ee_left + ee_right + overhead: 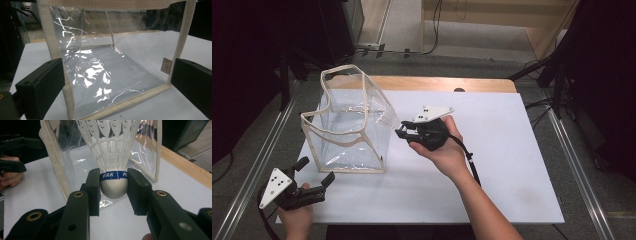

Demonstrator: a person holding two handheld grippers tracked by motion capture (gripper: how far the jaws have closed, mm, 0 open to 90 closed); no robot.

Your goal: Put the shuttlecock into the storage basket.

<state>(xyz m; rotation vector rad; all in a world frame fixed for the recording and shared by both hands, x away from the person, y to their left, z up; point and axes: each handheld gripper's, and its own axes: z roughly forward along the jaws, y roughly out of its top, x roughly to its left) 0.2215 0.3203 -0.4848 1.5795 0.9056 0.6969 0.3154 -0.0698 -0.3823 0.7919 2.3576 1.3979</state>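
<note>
A white board [492, 165] covers a wooden table, with grey floor and dark equipment beyond. At the lower left of the high view, the left gripper [314, 172] rests near the board's front edge, jaws spread wide and holding nothing. Just beyond it, left of centre, stands a clear plastic bag [349, 125] with cream fabric trim, upright and open at the top. At centre frame, the right gripper [403, 131] is clamped on the white cork of a shuttlecock [113, 157] with a blue band, its feathers close against the bag's right side.
</note>
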